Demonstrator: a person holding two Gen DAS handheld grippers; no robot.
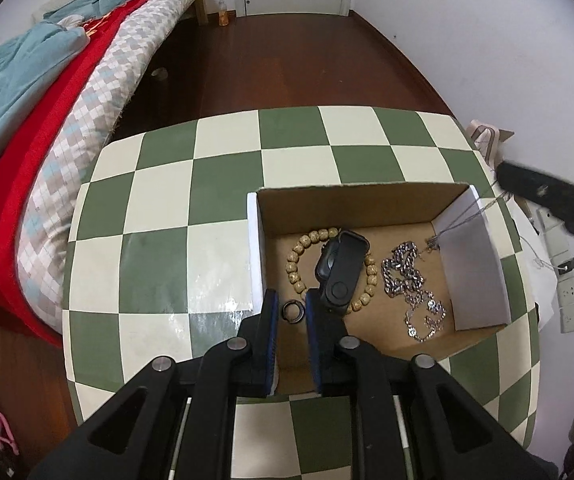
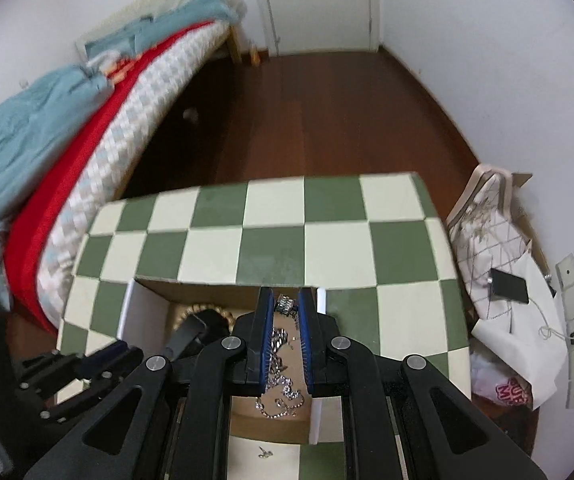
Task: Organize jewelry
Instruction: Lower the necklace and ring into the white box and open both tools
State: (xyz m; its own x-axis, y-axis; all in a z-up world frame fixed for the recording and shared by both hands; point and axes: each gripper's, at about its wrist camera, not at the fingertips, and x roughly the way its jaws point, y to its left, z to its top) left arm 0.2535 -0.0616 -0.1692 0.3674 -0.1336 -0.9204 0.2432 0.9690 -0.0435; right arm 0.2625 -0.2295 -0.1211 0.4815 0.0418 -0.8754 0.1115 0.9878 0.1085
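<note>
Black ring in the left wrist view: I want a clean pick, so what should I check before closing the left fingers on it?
1. Black ring lies between the left gripper's fingers: ok.
2. Left fingers open wide enough: ok.
3. Smartwatch clear of the fingers: cannot tell; its strap end sits right against one finger.
4. Bead bracelet apart from the ring: ok.
5. Right gripper out of the way: ok; it holds the thin necklace over the other side of the box.
</note>
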